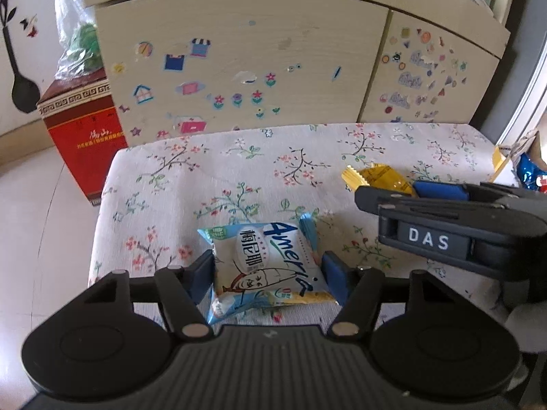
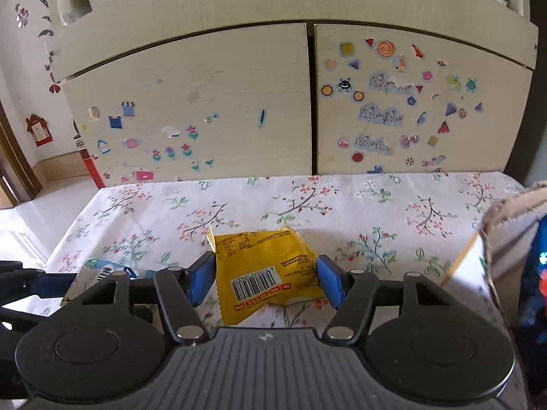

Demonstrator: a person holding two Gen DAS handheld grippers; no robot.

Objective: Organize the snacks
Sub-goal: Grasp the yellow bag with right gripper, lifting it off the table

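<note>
A blue-and-white snack packet (image 1: 266,266) lies on the flowered tablecloth (image 1: 239,171), between the blue pads of my left gripper (image 1: 268,276); the pads touch both its sides. A yellow snack packet (image 2: 263,270) with a barcode lies between the pads of my right gripper (image 2: 265,278), which close on its sides. In the left wrist view the right gripper (image 1: 437,191) reaches in from the right over the yellow packet (image 1: 376,177). The blue-and-white packet (image 2: 102,271) and the left gripper (image 2: 51,285) show at the left of the right wrist view.
A cardboard box (image 2: 506,239) holding a dark blue packet (image 2: 536,273) stands at the table's right edge. A cream cabinet with stickers (image 2: 307,102) stands behind the table. A red carton (image 1: 82,130) with a plastic bag stands on the floor to the left.
</note>
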